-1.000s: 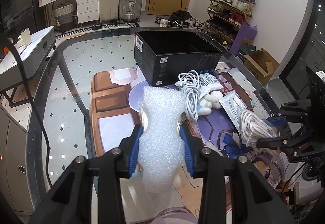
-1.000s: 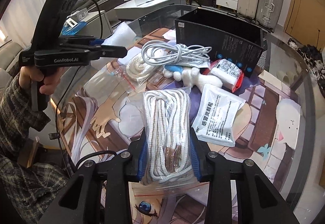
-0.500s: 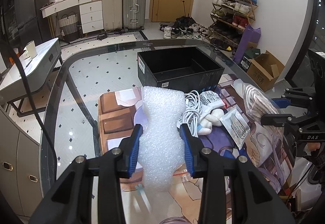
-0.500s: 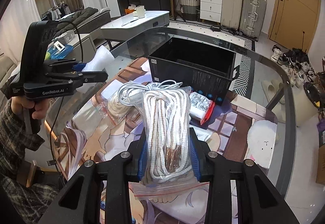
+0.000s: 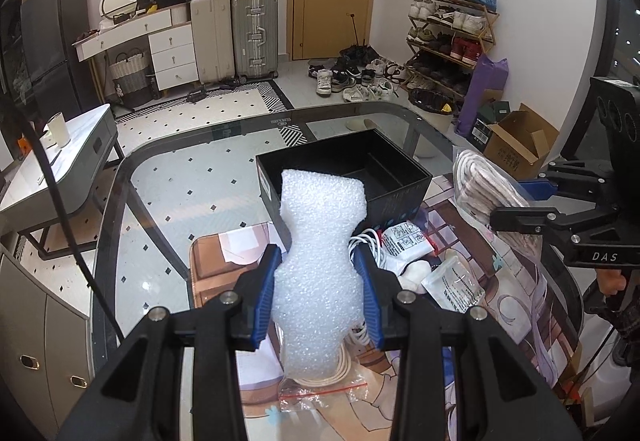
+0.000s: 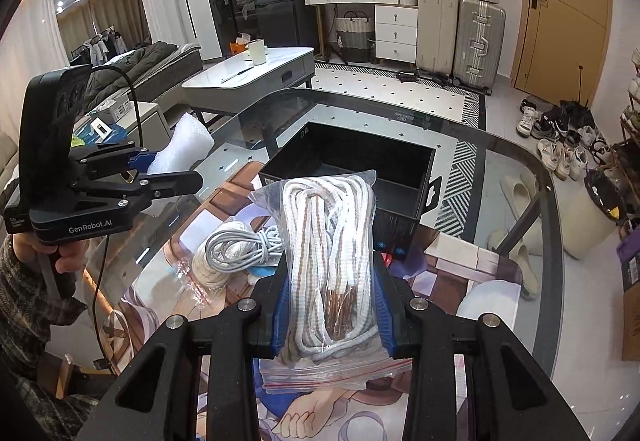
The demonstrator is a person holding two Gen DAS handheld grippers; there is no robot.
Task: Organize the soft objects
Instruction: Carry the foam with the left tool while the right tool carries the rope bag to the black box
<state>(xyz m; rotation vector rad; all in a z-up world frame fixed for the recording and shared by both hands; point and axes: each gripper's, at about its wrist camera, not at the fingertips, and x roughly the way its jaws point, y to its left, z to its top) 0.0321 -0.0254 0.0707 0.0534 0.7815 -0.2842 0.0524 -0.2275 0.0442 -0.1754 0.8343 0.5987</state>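
My left gripper (image 5: 318, 293) is shut on a white foam sheet (image 5: 320, 241) and holds it upright above the printed mat. My right gripper (image 6: 332, 305) is shut on a clear zip bag of white rope (image 6: 328, 253), also raised. An open black box (image 5: 352, 177) with an inner divider stands on the glass table beyond both; it also shows in the right wrist view (image 6: 360, 165). The right gripper with its bag (image 5: 484, 189) is at the right of the box, and the left gripper (image 6: 160, 177) is at its left.
On the mat (image 5: 512, 281) lie a coiled grey cable (image 6: 244, 245), another bagged rope coil (image 5: 324, 381), a white packet (image 5: 452, 285), a red-edged packet (image 5: 404, 241) and a small plush (image 5: 416, 273). The glass table's rounded edge (image 6: 552, 193) runs behind the box.
Both grippers have risen and pulled back from the table with their loads, so the box and mat sit lower and farther away. Grips are unchanged.
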